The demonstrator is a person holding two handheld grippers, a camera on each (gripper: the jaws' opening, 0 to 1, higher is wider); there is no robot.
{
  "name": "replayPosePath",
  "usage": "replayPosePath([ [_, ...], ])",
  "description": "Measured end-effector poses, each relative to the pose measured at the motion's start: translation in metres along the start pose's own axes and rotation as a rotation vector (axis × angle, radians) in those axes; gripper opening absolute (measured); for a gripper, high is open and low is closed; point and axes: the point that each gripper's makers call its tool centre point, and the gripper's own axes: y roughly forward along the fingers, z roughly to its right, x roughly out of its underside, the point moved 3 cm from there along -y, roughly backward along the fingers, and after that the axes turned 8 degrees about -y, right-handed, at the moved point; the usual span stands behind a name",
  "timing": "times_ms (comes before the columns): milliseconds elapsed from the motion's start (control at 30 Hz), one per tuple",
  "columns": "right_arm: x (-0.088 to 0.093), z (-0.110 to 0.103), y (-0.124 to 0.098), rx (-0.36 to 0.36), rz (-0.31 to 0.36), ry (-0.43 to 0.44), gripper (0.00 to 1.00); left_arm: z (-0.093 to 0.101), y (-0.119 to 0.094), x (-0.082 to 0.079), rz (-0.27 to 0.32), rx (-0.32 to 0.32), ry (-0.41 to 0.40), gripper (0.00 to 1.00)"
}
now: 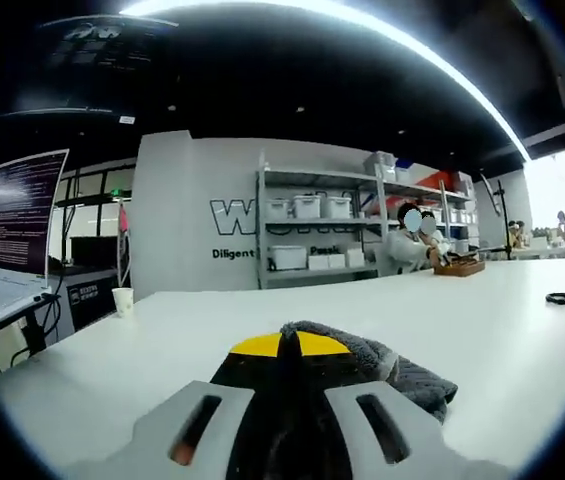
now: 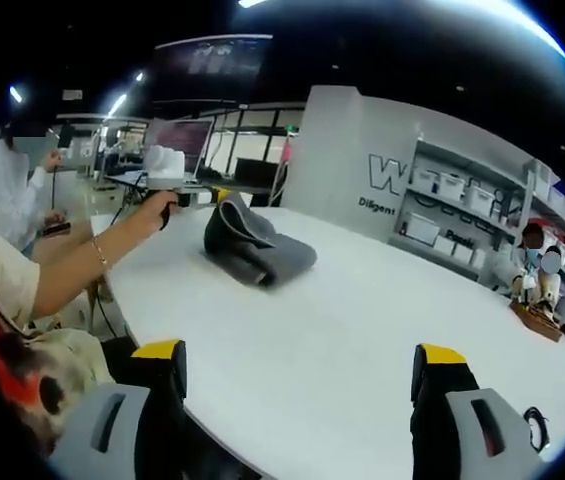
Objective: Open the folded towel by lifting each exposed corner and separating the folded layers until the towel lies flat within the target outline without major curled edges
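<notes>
Left tongs (image 1: 290,345) pinch a raised fold of the grey towel (image 2: 254,243), which sits bunched on the white tabletop (image 2: 362,340) at upper left of centre. Right tongs (image 2: 302,375) hang released at bottom.

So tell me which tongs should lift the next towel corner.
Left. The left tongs are already closed on the folded grey terry towel, while the right tongs hang open over bare white table, well away.
</notes>
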Motion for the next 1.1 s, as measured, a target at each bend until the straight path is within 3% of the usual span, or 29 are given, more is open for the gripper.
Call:
replayPosePath([
  [500, 0.002, -0.005, 0.004, -0.010, -0.019, -0.010, 0.93, -0.040, -0.014, 0.016, -0.049, -0.057, -0.006, 0.02],
  [1100, 0.002, -0.010, 0.008, -0.021, -0.027, -0.019, 0.97, -0.086, -0.041, 0.052, -0.132, -0.159, -0.034, 0.03],
])
